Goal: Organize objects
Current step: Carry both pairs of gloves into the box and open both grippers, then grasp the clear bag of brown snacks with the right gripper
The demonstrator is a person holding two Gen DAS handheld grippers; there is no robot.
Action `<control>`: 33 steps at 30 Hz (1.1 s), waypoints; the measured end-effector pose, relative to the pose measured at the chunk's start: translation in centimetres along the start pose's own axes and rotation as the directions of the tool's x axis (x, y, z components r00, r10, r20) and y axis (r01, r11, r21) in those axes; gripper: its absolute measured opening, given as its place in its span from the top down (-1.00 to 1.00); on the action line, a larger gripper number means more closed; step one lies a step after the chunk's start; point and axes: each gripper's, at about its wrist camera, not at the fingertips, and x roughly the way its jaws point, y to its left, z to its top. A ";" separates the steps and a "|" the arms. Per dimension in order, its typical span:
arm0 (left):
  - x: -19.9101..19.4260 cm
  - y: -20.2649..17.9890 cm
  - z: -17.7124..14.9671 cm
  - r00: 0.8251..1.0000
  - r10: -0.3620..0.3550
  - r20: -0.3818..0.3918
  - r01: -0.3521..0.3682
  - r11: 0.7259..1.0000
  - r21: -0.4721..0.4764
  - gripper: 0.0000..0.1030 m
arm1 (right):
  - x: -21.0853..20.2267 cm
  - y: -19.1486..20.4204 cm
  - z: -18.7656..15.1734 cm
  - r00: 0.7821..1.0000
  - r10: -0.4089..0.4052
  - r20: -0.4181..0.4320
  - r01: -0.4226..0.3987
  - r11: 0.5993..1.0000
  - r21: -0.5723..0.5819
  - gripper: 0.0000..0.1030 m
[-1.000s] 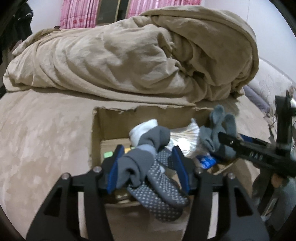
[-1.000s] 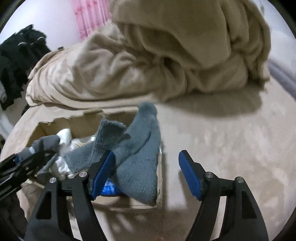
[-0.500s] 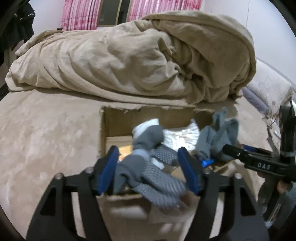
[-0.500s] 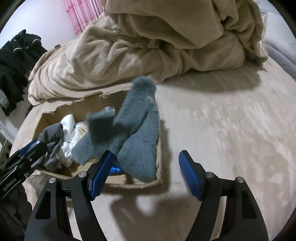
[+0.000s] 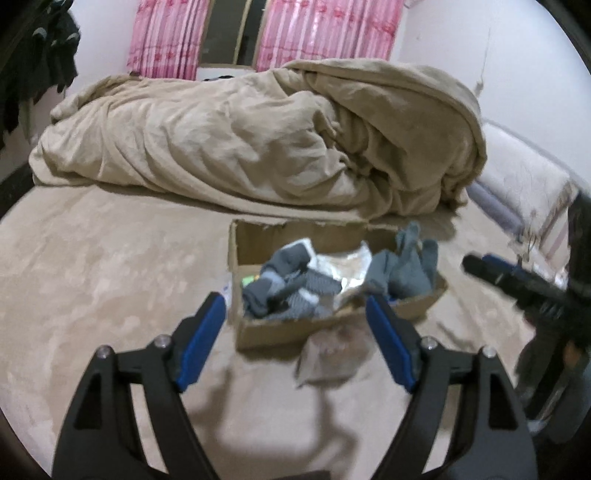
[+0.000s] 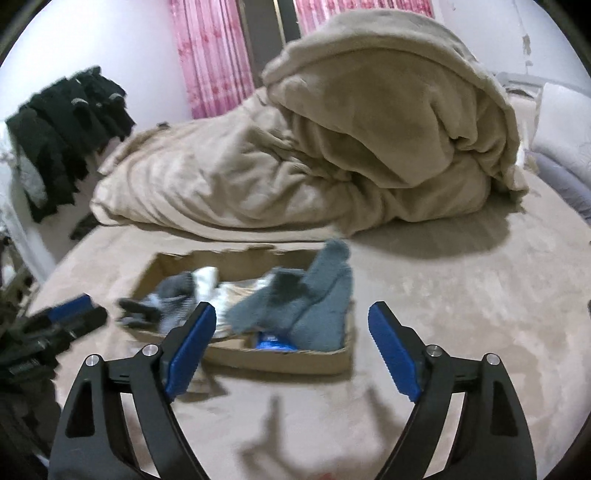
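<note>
Both jaws are opening wide, nothing between them: left gripper (image 5: 295,332), right gripper (image 6: 291,341).

Grey socks (image 6: 295,306) lie heaped in the cardboard box (image 5: 280,332) on my bed (image 5: 92,288); soft, light, floppy, I judge, so I'd pinch a bunched fold.

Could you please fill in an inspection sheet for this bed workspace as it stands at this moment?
Surface: beige bed cover, bare patches around the box.
Job's things: open cardboard box on the bed, holding grey fuzzy socks at its right end, dotted grey socks at its left end, a white cloth and a crinkled clear packet in the middle, and a blue packet under the fuzzy socks.
Clutter: heaped beige duvet behind the box.
Grippers: left gripper and right gripper both opening, nothing between the jaws.
Cables: nothing seen.
Surroundings: pink curtains, dark clothes hanging at left, pillow at right.
</note>
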 end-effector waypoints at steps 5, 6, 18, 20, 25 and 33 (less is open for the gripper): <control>-1.1 0.6 -2.1 0.999 0.020 -0.025 -0.019 0.999 0.026 -0.55 | -1.3 1.2 -0.6 0.999 0.034 0.007 -0.034 0.999 -0.017 -0.72; -1.3 0.7 -2.4 0.999 0.026 -0.025 -0.026 0.999 0.036 -0.55 | -1.4 1.3 -0.8 0.999 0.040 0.006 -0.040 0.999 -0.018 -0.72; -1.3 3.0 -5.0 0.996 0.062 -0.069 -0.060 0.998 0.026 -0.55 | 2.7 5.8 -4.1 0.983 0.135 -0.125 -0.146 0.986 -0.083 -0.72; -0.9 3.5 -5.4 0.994 0.071 -0.083 -0.069 0.997 0.024 -0.55 | 3.3 6.9 -4.5 0.973 0.165 -0.160 -0.180 0.980 -0.090 -0.72; 0.2 5.0 -6.5 0.991 0.098 -0.095 -0.097 0.995 0.013 -0.55 | 4.5 9.9 -5.9 0.972 0.160 -0.173 -0.192 0.964 -0.183 -0.72; 0.6 6.9 -6.4 0.990 0.077 -0.121 -0.083 0.996 -0.045 -0.55 | 8.0 11.0 -6.8 0.971 0.113 -0.210 -0.155 0.969 -0.193 -0.72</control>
